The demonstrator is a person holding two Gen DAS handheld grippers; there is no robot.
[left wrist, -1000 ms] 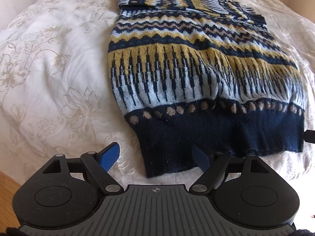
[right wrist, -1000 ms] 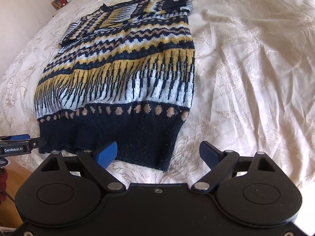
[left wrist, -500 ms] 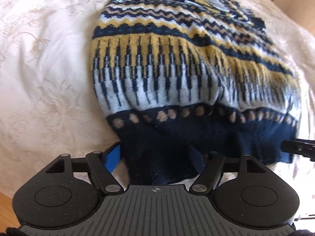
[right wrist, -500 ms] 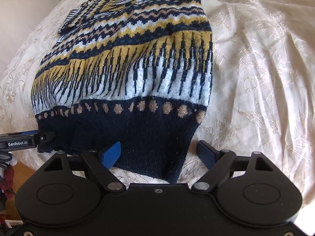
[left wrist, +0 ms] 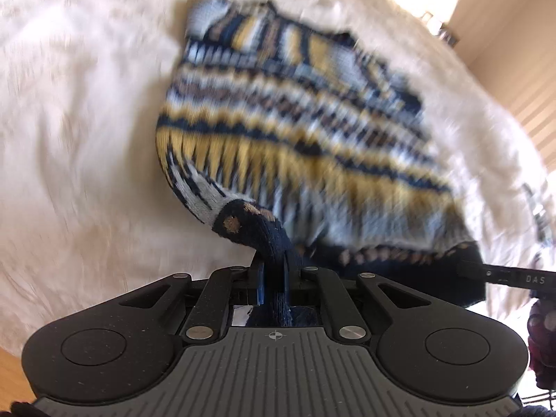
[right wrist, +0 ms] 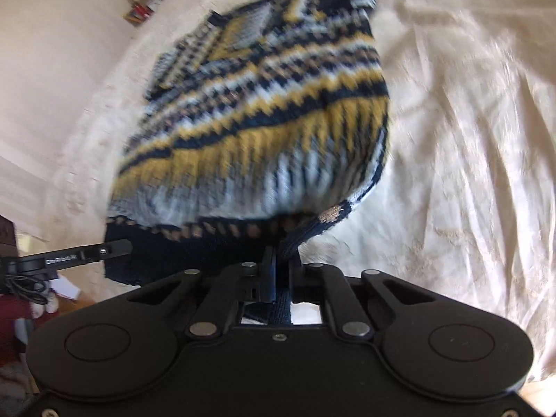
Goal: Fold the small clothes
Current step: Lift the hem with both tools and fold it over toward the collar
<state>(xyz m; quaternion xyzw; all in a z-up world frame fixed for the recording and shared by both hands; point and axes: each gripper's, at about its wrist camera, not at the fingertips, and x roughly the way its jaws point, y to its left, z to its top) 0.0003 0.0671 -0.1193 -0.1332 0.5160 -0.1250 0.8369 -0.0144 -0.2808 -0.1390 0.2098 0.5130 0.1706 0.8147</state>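
Observation:
A knitted sweater [left wrist: 295, 132] with navy, yellow, pale blue and tan bands lies on a cream bedspread [left wrist: 80, 146]; it also shows in the right wrist view [right wrist: 271, 121]. My left gripper [left wrist: 274, 278] is shut on the navy hem at its left corner and holds it lifted. My right gripper [right wrist: 282, 271] is shut on the hem at its right corner, also lifted. The hem bunches between each pair of jaws. The far neck end still lies on the bed. Both views are blurred by motion.
The bedspread [right wrist: 469, 139] spreads wide to the right of the sweater. A wall and a shelf with small items [right wrist: 139, 10] stand at the far left. Wooden floor [left wrist: 14, 365] shows below the bed's near edge. The other gripper's finger [left wrist: 504, 278] shows at the right.
Both grippers closed on the sweater's navy hem, one at each bottom corner, and lifted it off the bed. The lower half of the sweater has risen and moved away from the bed's near edge.

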